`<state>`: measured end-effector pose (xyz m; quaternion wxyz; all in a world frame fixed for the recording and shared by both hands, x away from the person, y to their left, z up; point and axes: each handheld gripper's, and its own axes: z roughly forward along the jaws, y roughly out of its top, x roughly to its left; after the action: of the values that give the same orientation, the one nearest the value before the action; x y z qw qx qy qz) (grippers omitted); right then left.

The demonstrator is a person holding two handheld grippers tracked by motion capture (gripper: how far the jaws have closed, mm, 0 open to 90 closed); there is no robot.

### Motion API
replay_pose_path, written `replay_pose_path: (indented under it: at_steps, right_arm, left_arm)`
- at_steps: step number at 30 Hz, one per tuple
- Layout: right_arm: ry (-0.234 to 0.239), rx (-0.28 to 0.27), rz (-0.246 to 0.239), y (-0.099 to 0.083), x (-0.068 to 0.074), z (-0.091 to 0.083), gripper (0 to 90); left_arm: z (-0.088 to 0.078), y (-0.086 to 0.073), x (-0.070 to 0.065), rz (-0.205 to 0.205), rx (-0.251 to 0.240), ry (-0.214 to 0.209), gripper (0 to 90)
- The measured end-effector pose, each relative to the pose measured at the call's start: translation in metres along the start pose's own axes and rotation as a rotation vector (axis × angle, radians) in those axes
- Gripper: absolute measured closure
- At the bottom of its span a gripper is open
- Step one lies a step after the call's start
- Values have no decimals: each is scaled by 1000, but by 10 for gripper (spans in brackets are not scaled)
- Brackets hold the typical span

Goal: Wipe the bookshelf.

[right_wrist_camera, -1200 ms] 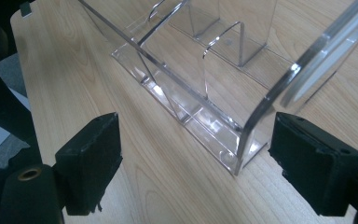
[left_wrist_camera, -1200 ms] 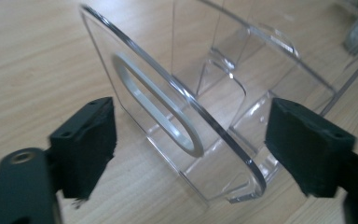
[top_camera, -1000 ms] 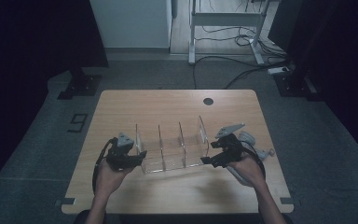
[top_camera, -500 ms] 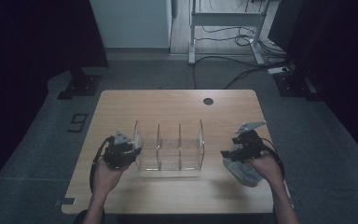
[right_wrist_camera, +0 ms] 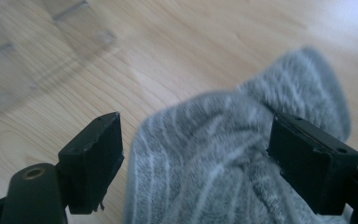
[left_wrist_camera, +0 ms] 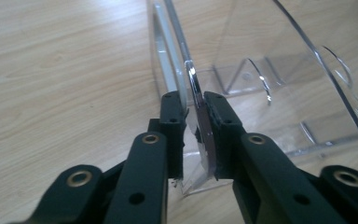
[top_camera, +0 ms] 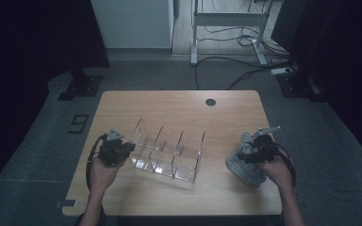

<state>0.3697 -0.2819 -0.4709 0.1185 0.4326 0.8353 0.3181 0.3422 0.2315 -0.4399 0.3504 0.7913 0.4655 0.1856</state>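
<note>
I am taking the clear acrylic organizer [top_camera: 168, 153] as my landmark, and it is sitting on the wooden table [top_camera: 179, 108] a little toward my side of its middle.

Nearest me, the high view is giving me both forearms coming in from the table's near edge. The left gripper [top_camera: 128, 149] is sitting at the organizer's left end; the right gripper [top_camera: 246, 153] is well off to the organizer's right, hanging over a grey sock [top_camera: 245, 165] that is lying bunched near the table's right edge. From up there I cannot tell how either pair of jaws is standing.

The left gripper view is settling that for one side: the left gripper [left_wrist_camera: 195, 135] has just been closing, and its two black jaws are now clamping the thin clear end wall of the organizer [left_wrist_camera: 261, 74], the edge of the panel pinched between the pads. Beyond them the compartments are running away from the jaws, with their curved dividers.

The right gripper view is filling in the other side: the right gripper [right_wrist_camera: 193, 149] is spreading wide, one jaw on each side of the striped grey sock [right_wrist_camera: 233, 154], and the pads are not pressing on it. Farther off, at the upper left of that view, a blurred corner of the organizer [right_wrist_camera: 9, 70] is showing on the wood.
</note>
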Motion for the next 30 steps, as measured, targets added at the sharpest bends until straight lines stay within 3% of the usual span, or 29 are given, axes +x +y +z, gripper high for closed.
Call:
replay_pose_path:
  at_steps: [9,12,20,24,30]
  right_arm:
    - [-7,139,9,-17,-9,28,167]
    - [-17,166,38,-20,-11,37,218]
    - [-111,210,13,-24,-7,47,485]
    - [-136,202,51,-24,-7,47,610]
    - [-130,190,76,-24,-8,41,679]
  left_arm:
    - [2,-2,6,-1,-32,11,850]
    - [2,-3,6,-2,-43,8,849]
    - [0,-10,9,-11,-80,-23,832]
    - [0,-11,8,8,-76,-23,809]
    - [3,-11,7,23,-90,-4,827]
